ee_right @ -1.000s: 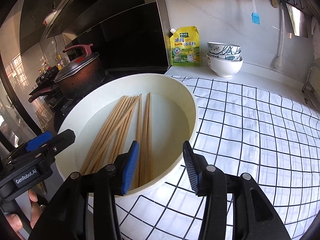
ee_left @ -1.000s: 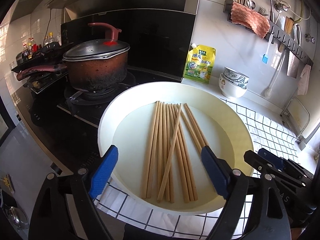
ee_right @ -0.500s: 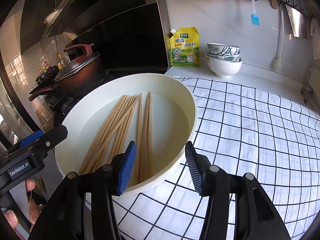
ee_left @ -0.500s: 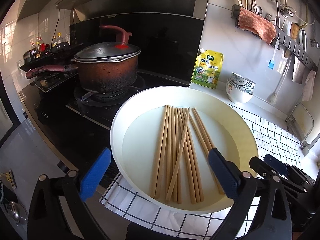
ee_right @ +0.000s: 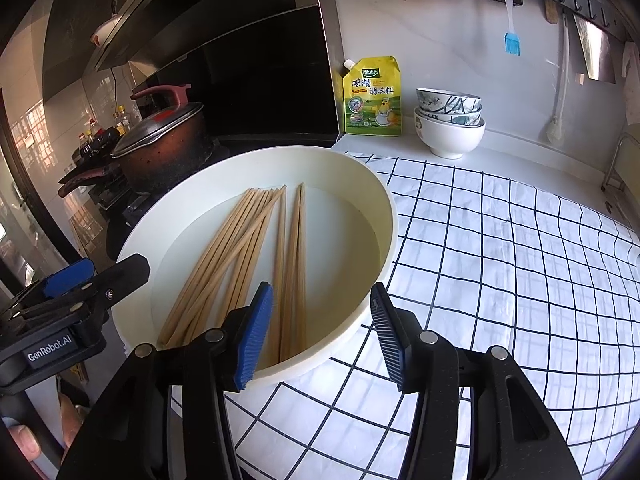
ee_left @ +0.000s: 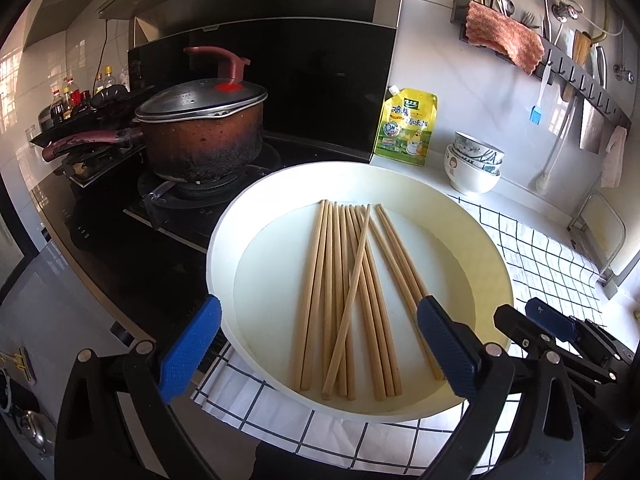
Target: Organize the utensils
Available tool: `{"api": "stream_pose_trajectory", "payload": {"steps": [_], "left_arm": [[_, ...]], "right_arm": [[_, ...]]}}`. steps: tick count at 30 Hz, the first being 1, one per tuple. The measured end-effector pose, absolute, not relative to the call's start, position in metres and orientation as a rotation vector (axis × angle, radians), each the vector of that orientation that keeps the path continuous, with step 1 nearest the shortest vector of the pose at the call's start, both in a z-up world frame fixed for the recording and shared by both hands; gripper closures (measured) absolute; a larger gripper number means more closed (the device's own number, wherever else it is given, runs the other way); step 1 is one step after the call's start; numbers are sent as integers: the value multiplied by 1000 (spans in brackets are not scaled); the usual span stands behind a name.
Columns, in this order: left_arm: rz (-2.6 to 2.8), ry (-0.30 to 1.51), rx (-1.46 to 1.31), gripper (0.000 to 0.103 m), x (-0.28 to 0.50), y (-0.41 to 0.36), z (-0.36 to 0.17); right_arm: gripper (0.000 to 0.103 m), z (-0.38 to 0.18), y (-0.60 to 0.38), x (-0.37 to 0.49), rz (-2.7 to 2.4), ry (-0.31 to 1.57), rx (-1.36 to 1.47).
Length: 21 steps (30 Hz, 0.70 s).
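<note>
Several wooden chopsticks (ee_left: 344,288) (ee_right: 248,248) lie loose in a wide cream bowl (ee_left: 360,180) (ee_right: 320,168), one of them crossing the others at a slant. My left gripper (ee_left: 318,304) stands wide open over the bowl's near left part, its blue pads apart from the chopsticks. My right gripper (ee_right: 320,290) is open above the bowl's near right rim, with two chopstick ends below and nothing gripped. Each wrist view also catches the other gripper: the right gripper (ee_left: 552,324) and the left gripper (ee_right: 80,280).
The bowl sits on a white cloth with a black grid (ee_right: 500,260), beside a stove carrying a scorched lidded pot (ee_left: 200,136). A yellow seasoning pouch (ee_left: 408,128) and stacked bowls (ee_left: 474,164) stand by the wall. A rail (ee_left: 560,64) holds hanging utensils and an orange rag.
The left gripper's jaws have spread wider, and in its view the bowl has slid a little to the right. The right gripper's jaws opened slightly. The chopsticks have not moved.
</note>
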<state>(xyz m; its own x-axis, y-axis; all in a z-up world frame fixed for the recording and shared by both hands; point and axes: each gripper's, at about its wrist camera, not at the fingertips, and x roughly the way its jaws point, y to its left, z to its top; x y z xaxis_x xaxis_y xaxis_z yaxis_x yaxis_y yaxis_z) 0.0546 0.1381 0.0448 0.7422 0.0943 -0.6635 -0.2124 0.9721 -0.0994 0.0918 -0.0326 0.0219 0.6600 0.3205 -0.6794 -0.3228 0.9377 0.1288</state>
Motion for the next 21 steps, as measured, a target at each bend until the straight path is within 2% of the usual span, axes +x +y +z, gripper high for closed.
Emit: {"api": "stream_pose_trajectory", "payload": {"steps": [21], "left_arm": [[146,723,-157,6,56,131,42]], "right_arm": [[54,21,-35,92,363,773,-4]]}}
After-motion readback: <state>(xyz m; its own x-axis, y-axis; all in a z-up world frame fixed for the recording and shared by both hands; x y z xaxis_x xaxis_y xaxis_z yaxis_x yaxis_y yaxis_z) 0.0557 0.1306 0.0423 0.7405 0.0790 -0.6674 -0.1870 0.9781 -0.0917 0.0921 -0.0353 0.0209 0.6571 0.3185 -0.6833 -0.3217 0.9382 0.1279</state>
